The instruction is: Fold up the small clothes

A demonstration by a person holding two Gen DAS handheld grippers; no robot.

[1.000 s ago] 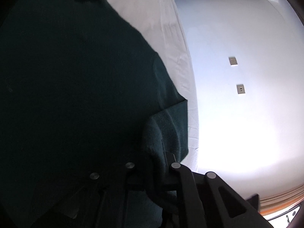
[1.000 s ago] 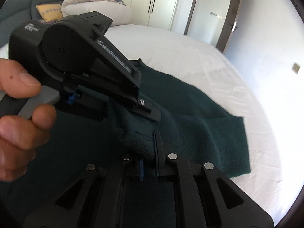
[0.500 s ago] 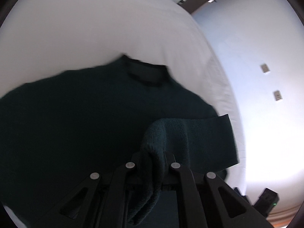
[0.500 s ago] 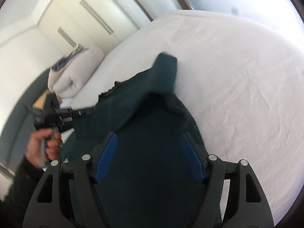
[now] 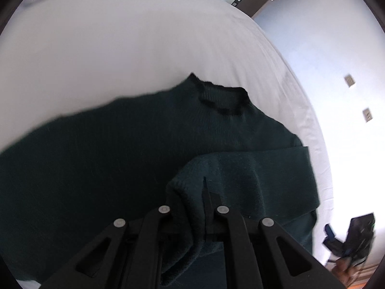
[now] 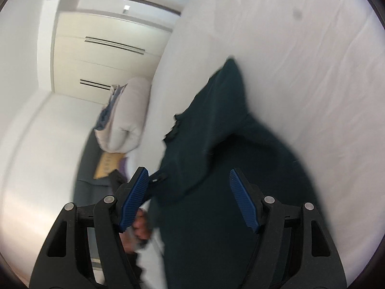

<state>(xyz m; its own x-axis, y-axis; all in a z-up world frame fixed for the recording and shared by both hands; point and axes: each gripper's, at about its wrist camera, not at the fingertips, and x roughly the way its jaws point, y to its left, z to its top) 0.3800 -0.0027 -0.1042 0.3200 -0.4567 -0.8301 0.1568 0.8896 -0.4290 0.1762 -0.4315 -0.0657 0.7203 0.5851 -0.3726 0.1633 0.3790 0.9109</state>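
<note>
A dark green knit sweater (image 5: 120, 159) lies on the white bed (image 5: 120, 48), its collar (image 5: 221, 98) toward the far side. My left gripper (image 5: 204, 192) is shut on the end of a sleeve (image 5: 252, 175), which is folded over the sweater's body. My right gripper (image 6: 190, 192) is open and empty, with blue pads (image 6: 136, 192), above the sweater (image 6: 228, 168). The right wrist view is blurred.
A rolled duvet (image 6: 127, 115) and a yellow cushion (image 6: 108, 166) lie at the head of the bed by white wardrobes (image 6: 103, 48). The bed's right edge meets a pale wall with two sockets (image 5: 367, 115). The other gripper and hand show at the lower right (image 5: 351, 245).
My right gripper has let go of the sweater, opened and swung away. My left gripper has carried the sleeve over the sweater's body.
</note>
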